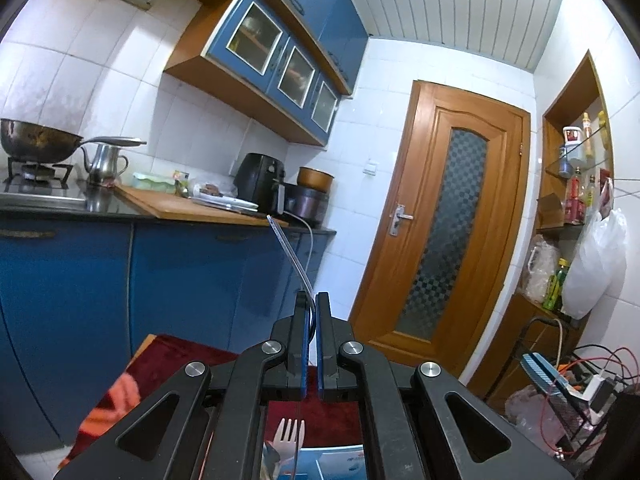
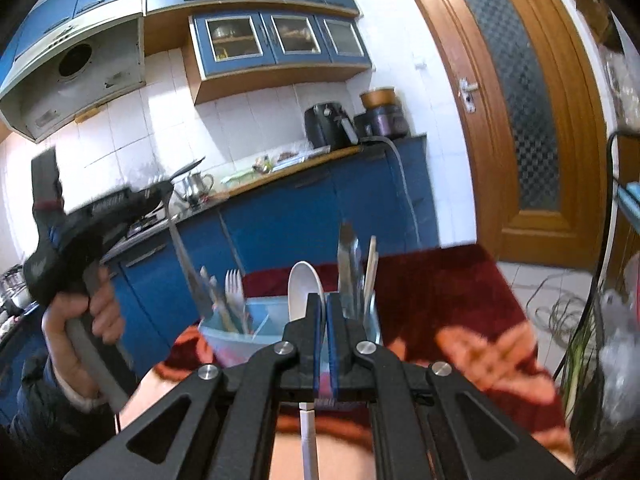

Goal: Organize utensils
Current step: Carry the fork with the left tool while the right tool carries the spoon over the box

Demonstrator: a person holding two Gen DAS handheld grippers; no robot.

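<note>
My left gripper (image 1: 312, 300) is shut on a thin metal knife (image 1: 290, 256) seen edge-on, its blade slanting up and left past the fingertips. In the right wrist view a hand (image 2: 100, 312) holds that left gripper (image 2: 166, 196) at the left, and the knife (image 2: 188, 268) hangs from it down towards a light blue container (image 2: 224, 340) that holds pale forks (image 2: 234, 292). My right gripper (image 2: 324, 302) is shut on a white spoon (image 2: 302, 292), bowl upward, above the red cloth (image 2: 440, 280). A second holder (image 2: 372, 320) just behind carries upright utensils. A fork (image 1: 290, 436) shows below the left gripper.
A blue-fronted kitchen counter (image 1: 224, 216) bears a wok (image 1: 36, 140), a kettle (image 1: 104, 162), a cutting board and a black air fryer (image 1: 260, 178). A wooden door (image 1: 444, 216) stands to the right, with shelves (image 1: 576, 176) and tangled cables (image 1: 580, 384) beyond it.
</note>
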